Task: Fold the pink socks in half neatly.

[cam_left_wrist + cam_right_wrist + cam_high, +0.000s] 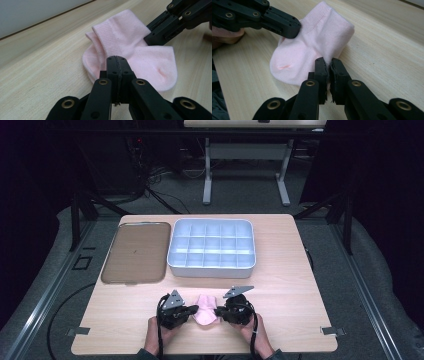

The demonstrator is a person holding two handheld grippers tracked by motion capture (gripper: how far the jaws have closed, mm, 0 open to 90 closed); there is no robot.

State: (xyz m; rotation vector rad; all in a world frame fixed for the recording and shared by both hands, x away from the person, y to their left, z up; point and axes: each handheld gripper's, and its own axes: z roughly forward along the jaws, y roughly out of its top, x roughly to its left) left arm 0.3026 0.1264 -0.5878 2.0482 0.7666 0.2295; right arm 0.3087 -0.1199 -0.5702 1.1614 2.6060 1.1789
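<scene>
Pink sock (205, 315) pinched from both sides, near table edge.
Your left gripper (116, 60) and right gripper (328, 62) are both clamped on its fabric. White divided bin (212, 247) behind it: every compartment bare. Brown tray (134, 252) beside the bin, also bare. Table (295, 295) between sock and bin is unobstructed.

Pink sock (205, 315), folded, flat on the table's near edge.
</scene>
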